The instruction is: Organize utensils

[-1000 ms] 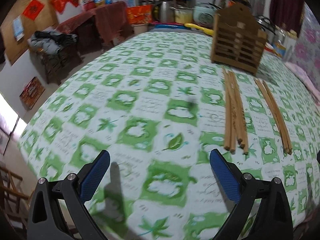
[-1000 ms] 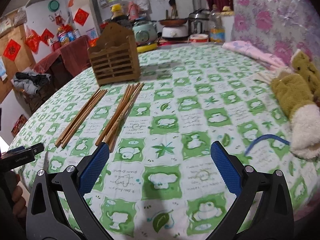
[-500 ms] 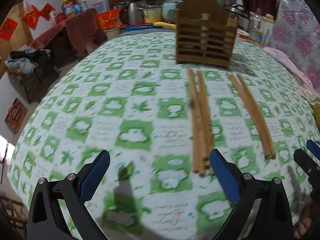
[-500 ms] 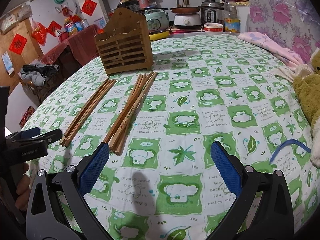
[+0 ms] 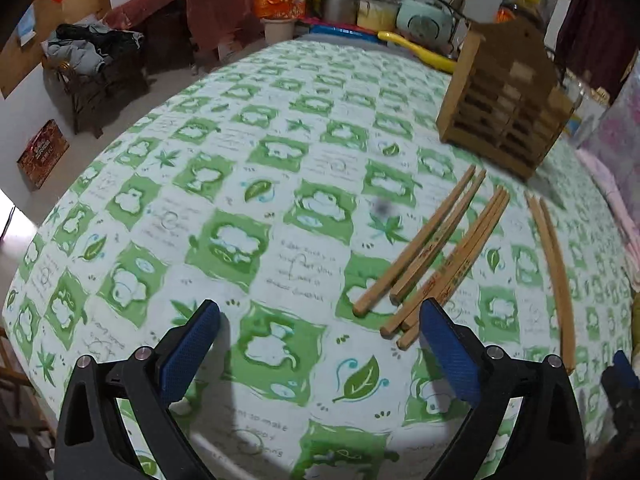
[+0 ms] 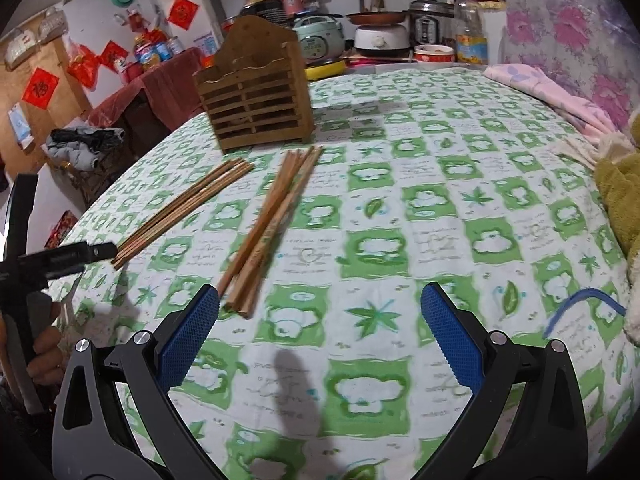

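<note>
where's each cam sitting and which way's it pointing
Left wrist: on the left gripper, looking along its open fingers across the table at the left chopstick bundle and wooden holder; shows only its own fingers.
Right wrist: on the right gripper, fingers open, facing the holder past the right chopstick bundle; the left gripper and a hand show at its left edge.
Shared: chopsticks, holder, green tablecloth.

Chopstick groups on the counter: two, a left bundle (image 6: 184, 210) at 10 o'clock and a right bundle (image 6: 272, 224) at 11 o'clock
Sticks per bundle: cannot tell exactly, several each
Wooden holders: one (image 6: 256, 100), at 12 o'clock
Tools: two, left tool (image 5: 320, 344) and right tool (image 6: 320, 328)
</note>
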`<state>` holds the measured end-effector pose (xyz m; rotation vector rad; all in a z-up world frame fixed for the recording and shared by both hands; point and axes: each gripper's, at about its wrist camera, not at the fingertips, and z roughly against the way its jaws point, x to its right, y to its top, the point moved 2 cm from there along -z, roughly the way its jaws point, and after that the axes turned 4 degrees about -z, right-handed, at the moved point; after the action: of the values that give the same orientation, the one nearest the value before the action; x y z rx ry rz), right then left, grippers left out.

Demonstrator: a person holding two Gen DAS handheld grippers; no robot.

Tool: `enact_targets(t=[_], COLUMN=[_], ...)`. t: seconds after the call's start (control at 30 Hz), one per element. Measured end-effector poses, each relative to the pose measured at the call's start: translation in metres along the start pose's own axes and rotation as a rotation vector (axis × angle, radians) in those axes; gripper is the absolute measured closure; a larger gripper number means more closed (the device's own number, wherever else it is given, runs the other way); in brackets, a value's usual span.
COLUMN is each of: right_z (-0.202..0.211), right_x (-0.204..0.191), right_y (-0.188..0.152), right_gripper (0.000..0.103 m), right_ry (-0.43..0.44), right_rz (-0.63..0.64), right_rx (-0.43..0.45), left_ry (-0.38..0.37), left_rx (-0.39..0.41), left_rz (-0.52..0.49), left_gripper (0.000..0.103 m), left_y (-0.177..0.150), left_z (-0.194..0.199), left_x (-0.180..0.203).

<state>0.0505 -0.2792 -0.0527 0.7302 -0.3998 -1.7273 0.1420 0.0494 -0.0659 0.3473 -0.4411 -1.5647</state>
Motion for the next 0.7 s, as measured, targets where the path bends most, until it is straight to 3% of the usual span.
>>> enact_targets(t=[0.1, 0.2, 0.33, 0.43, 0.5, 0.53, 0.6, 0.7], right_z=[-0.004, -0.009, -0.018, -0.027, -0.029, -0.028, -0.025, -0.023], right_x=[-0.013, -0.029, -0.045, -0.04, -0.028, -0.021, 0.0, 0.019], right_y=[0.001, 0.002, -0.003, -0.008, -0.005, -0.003, 0.004, 0.01], right_gripper=[0.017, 0.027, 0.033, 0.036, 0.051, 0.051, 0.052, 0.058], right_ry=[0.031, 0.068, 0.093, 0.054, 0.038, 0.004, -0.105, -0.08], right_rz=[0.038, 0.074, 0.125, 0.137, 0.113, 0.107, 0.084, 0.037], right_rx=[-0.016, -0.039, -0.076, -0.124, -0.143, -0.135, -0.101, -0.112], left_ry=[0.008, 0.013, -0.039, -0.052, -0.031, -0.023, -0.056, -0.124], left_rx=[0.024, -0.021, -0.04, -0.015, -0.001, 0.007, 0.008, 0.034], left_rz=[-0.055, -0.13, -0.118, -0.181, -0.257, -0.271, -0.272, -0.191], left_gripper=[0.012, 0.029, 0.038, 0.037, 0.032, 0.031, 0.031, 0.031], left_y=[0.006, 0.01, 0.01, -0.007, -0.023, -0.028, -0.032, -0.024], left_z=[0.0, -0.012, -0.014, -0.007, -0.002, 0.001, 0.007, 0.019], left_x=[0.009, 0.024, 0.028, 0.051, 0.074, 0.079, 0.083, 0.064])
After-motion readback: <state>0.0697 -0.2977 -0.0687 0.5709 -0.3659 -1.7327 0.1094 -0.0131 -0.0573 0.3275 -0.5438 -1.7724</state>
